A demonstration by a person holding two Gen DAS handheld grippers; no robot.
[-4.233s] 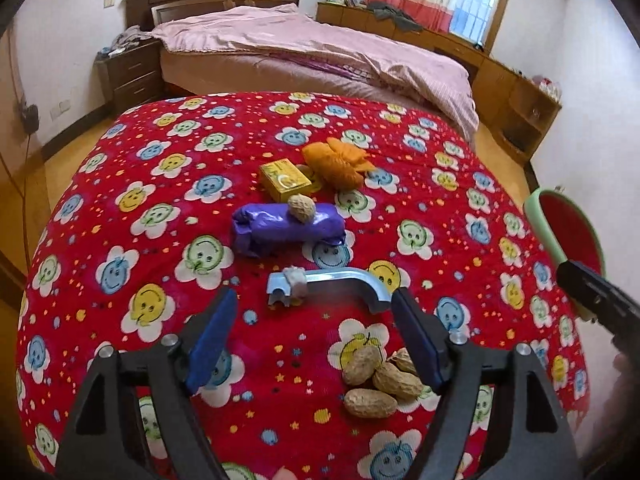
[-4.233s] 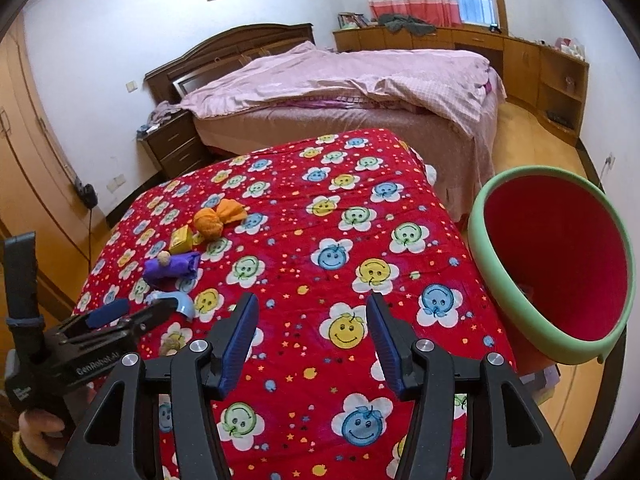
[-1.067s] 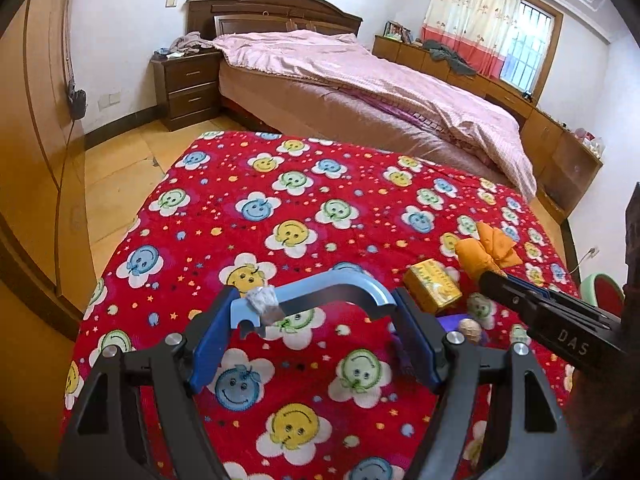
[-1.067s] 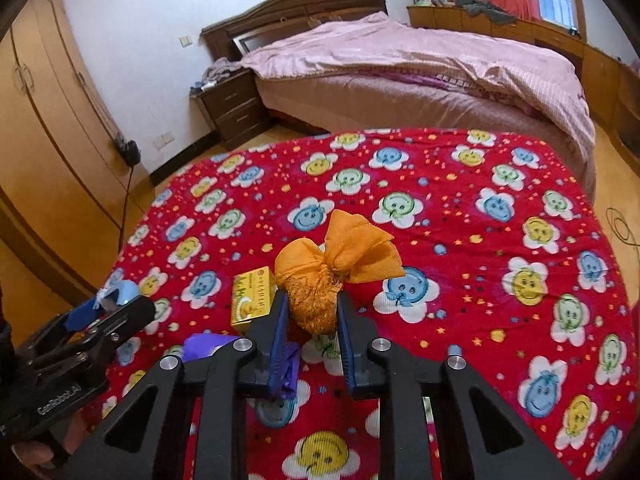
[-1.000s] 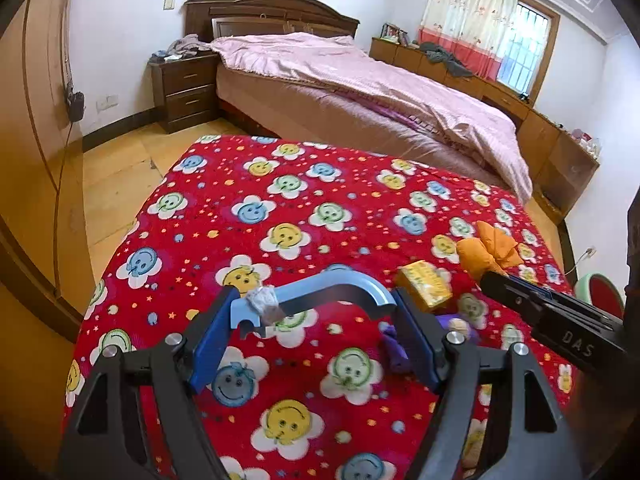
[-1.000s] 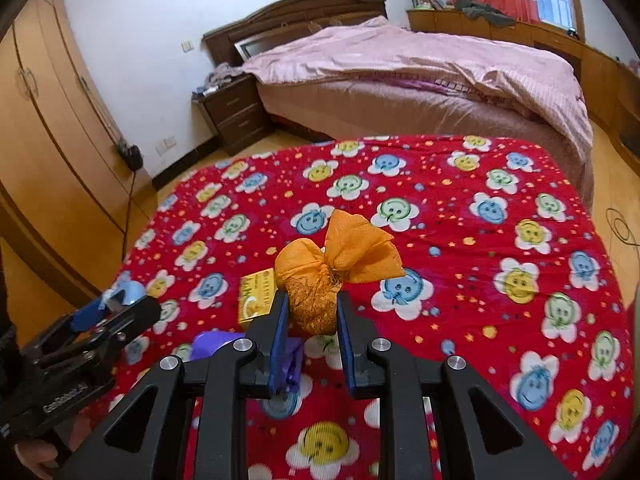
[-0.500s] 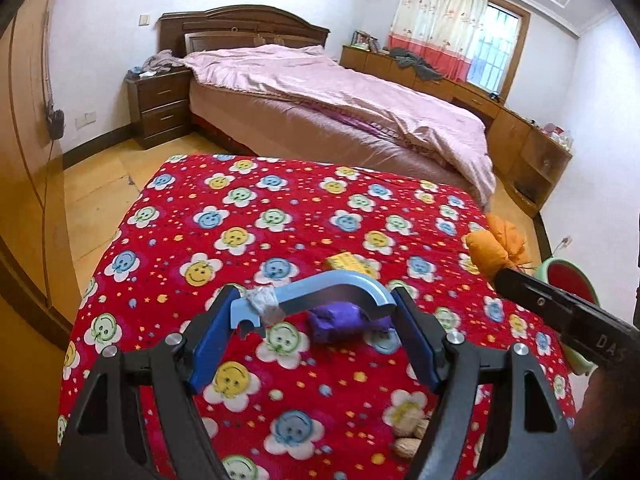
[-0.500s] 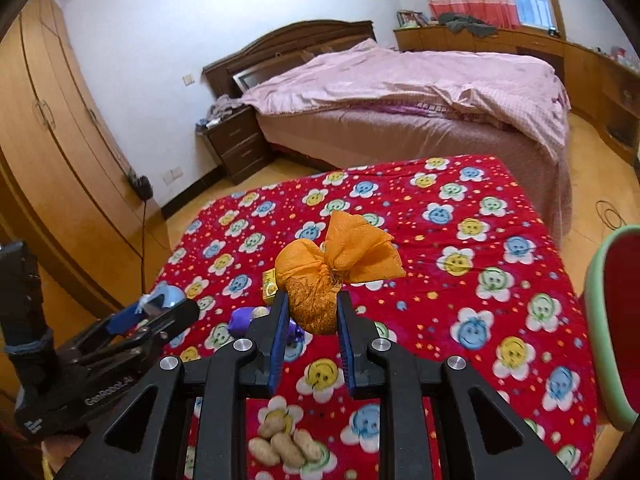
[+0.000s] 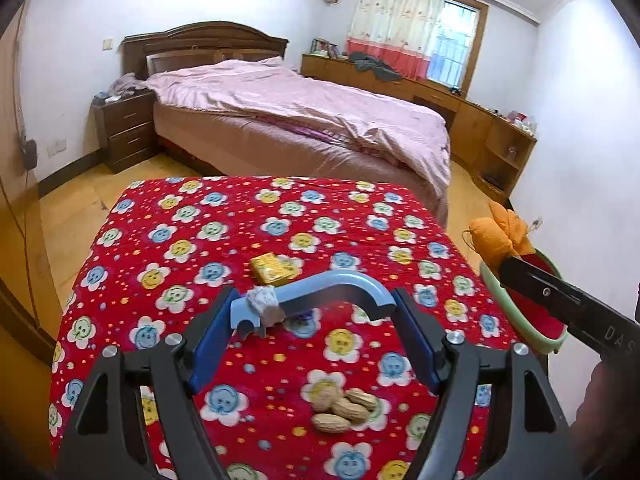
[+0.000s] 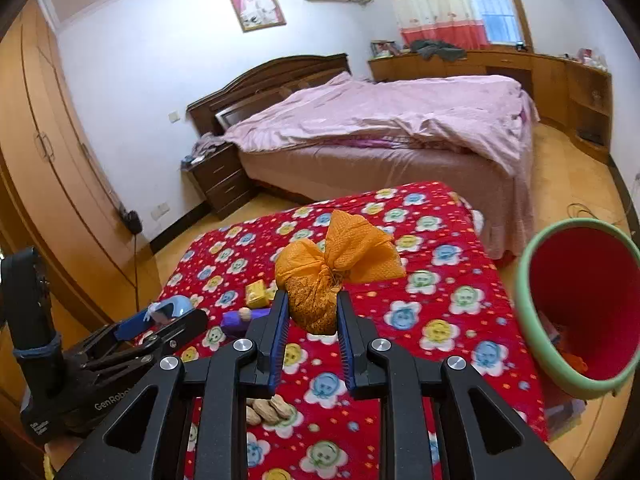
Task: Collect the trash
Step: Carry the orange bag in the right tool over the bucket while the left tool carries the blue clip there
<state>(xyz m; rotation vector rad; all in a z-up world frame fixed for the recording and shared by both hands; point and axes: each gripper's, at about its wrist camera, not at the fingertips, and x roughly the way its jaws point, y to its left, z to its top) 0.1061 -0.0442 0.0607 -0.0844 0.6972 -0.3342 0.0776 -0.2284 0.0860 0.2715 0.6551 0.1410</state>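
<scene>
My left gripper (image 9: 314, 312) is shut on a curved light-blue plastic handle (image 9: 316, 292) with a scrap of tape on it, held above the red flowered table (image 9: 240, 240). My right gripper (image 10: 312, 312) is shut on an orange tied bag (image 10: 332, 268), lifted above the table; the bag also shows in the left wrist view (image 9: 496, 236), near the rim of the red bin with a green rim (image 10: 576, 304). A yellow box (image 9: 274, 268), a purple wrapper (image 10: 244, 320) and peanuts (image 9: 340, 410) lie on the table.
The bin (image 9: 520, 320) stands beside the table's right edge and holds some trash. A bed with a pink cover (image 9: 304, 112) is behind the table, with a nightstand (image 9: 124, 132) to its left and wooden cabinets (image 9: 480, 132) along the right wall.
Both grippers have risen and pulled back with their loads. The right gripper has swung the orange bag right, toward the bin, which now shows more fully.
</scene>
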